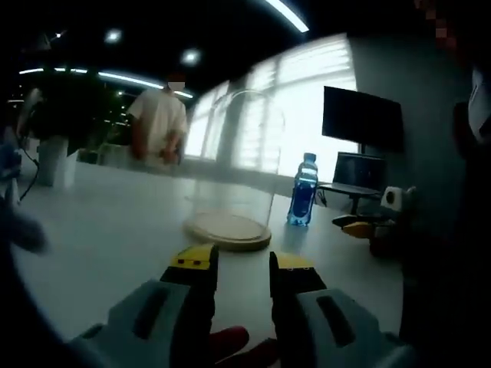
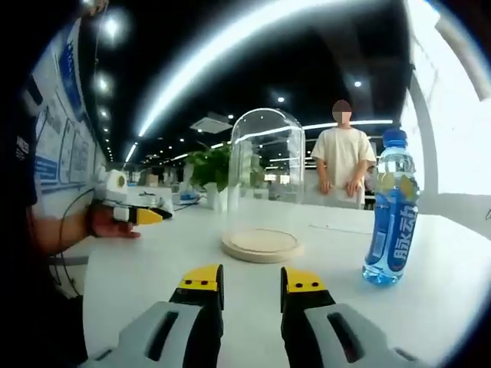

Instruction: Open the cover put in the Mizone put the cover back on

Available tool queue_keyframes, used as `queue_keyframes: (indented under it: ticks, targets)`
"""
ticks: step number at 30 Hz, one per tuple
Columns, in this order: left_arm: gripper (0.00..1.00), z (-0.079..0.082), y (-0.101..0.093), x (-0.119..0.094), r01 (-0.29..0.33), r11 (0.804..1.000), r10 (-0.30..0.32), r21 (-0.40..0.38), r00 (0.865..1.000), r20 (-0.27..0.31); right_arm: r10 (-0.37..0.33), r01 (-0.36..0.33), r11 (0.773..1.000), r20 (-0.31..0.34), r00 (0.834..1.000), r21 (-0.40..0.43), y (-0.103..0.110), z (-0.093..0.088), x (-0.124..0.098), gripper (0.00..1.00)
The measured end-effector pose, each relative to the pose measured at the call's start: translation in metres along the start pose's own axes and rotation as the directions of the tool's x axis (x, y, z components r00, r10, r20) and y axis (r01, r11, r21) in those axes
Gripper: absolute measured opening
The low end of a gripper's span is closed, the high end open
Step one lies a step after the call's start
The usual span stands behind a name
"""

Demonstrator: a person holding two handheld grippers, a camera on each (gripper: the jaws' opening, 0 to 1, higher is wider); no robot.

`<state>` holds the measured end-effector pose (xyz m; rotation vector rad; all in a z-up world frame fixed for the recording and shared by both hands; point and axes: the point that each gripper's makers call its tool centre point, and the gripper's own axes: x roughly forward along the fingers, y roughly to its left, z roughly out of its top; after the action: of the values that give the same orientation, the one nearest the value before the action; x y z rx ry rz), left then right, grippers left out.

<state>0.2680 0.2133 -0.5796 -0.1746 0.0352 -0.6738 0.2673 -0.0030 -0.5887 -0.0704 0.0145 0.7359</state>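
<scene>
Spanning both views: white table (image 2: pixel 230 291) in office w/ ceiling strip lights, bright windows, monitor (image 1: pixel 362 119), potted plant (image 2: pixel 209 170); person in pale shirt (image 2: pixel 343 157) stands behind table. Glass dome cover (image 2: pixel 267 176) sits upright on round wooden base (image 2: pixel 262 245), centre, ahead of right gripper (image 2: pixel 249 280), apart from it. Mizone bottle (image 2: pixel 391 218) upright, right of dome, not touching. Left gripper (image 1: pixel 242 261) faces same dome, bottle beyond at right. Both grippers' jaws narrowly parted, holding nothing.

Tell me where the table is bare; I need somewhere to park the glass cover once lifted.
Bare: the table between the right gripper and wooden base, and between base and Mizone bottle. Crowded: the far edge, by the other gripper.
</scene>
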Motion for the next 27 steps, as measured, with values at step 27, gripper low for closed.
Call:
queue_keyframes:
  ticks: [27]
  targets:
    - [0.21,-0.0025,-0.0011,-0.0013,-0.005,1.000,0.005,0.028,1.000,-0.010,-0.006,0.007,1.000,0.011,1.000,-0.021,-0.0046,0.0011,-0.0026,0.24]
